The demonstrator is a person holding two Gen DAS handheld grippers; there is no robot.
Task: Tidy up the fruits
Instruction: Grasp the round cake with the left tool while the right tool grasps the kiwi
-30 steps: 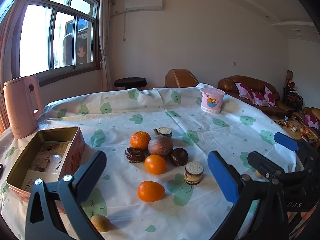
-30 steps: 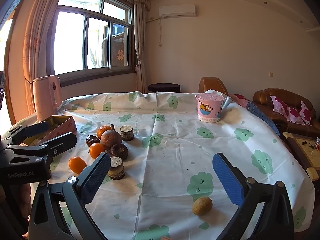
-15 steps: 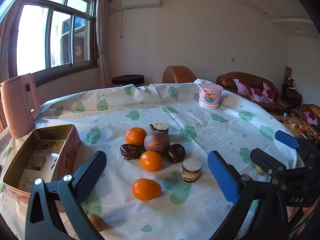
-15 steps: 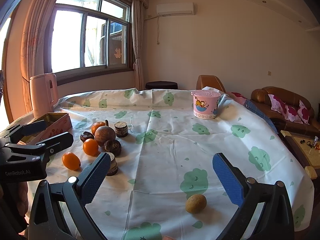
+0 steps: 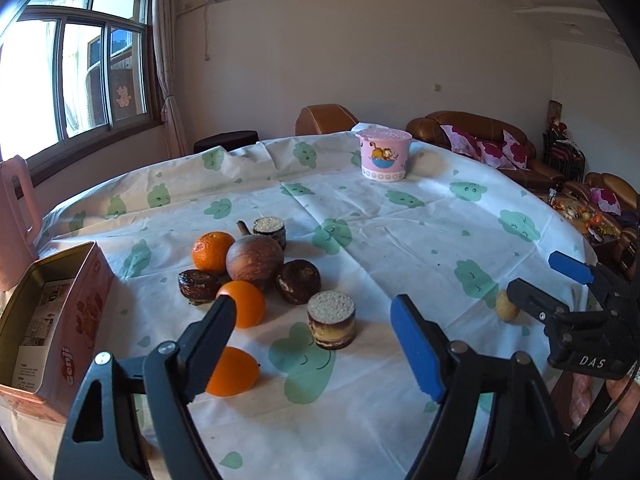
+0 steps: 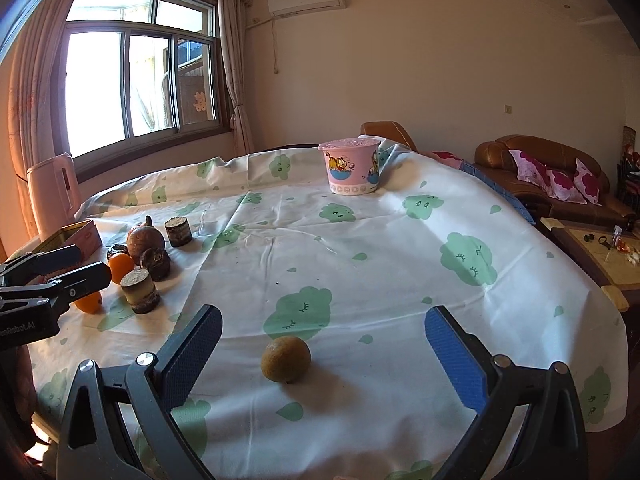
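Note:
Three oranges [image 5: 242, 303], a brown round fruit [image 5: 255, 262], two dark lumps [image 5: 298, 281] and two layered cake rounds [image 5: 331, 324] are clustered on the cloud-print tablecloth. My left gripper [image 5: 313, 306] hovers low over the near side of this cluster. Its jaws are closing, and the pads press on nothing. The nearest orange [image 5: 232, 372] is partly behind the left finger. A yellow-brown fruit [image 6: 286, 359] lies alone on the cloth, just ahead of my right gripper [image 6: 320, 322]. That gripper is open, with nothing between its pads.
An open pink tin box [image 5: 48, 320] stands left of the cluster, with a pink kettle [image 5: 12, 220] behind it. A pink cartoon tub [image 6: 354, 168] sits at the far side. The table edge [image 6: 600, 360] drops off on the right, with sofas beyond.
Both grippers have moved forward and down toward the table. The left jaws have narrowed. The yellow-brown fruit now lies closer to the right fingers.

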